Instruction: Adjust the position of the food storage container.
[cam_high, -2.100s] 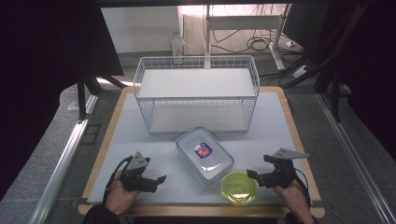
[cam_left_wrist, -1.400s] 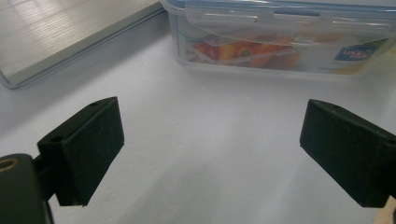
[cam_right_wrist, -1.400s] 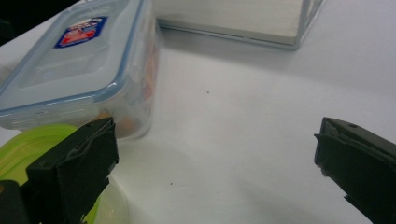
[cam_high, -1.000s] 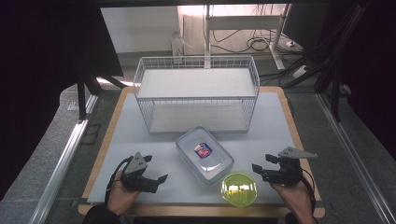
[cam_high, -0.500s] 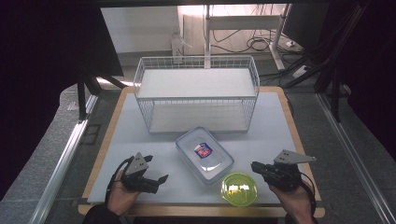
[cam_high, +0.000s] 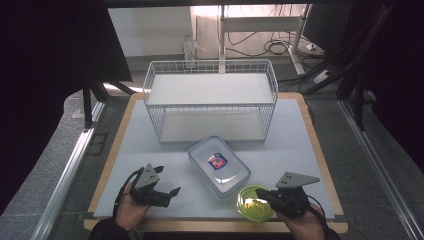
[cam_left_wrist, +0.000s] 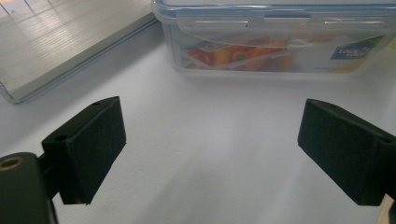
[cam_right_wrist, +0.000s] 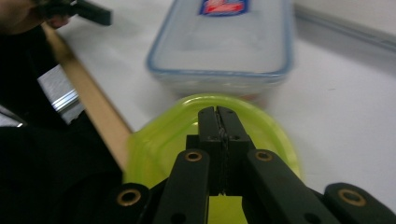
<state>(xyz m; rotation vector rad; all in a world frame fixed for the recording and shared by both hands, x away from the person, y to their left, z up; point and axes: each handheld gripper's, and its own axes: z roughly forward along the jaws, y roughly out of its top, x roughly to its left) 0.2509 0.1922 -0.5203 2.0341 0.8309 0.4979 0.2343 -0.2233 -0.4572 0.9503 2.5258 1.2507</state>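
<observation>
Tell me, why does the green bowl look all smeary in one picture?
In the right gripper view the green bowl and the clear box are smeared by motion blur behind the shut right gripper; in the left gripper view the box is sharp; in the high view bright glare washes out the back wall while the sides stay dark.

Round lime-green translucent plastic bowl: glossy, smooth. Rectangular clear plastic lidded box: glossy, blue-rimmed. White wire metal basket: thin coated rods. White surface: matt, smooth, wood-edged. Hand-held gripper pads: matt black, finely rough.
</observation>
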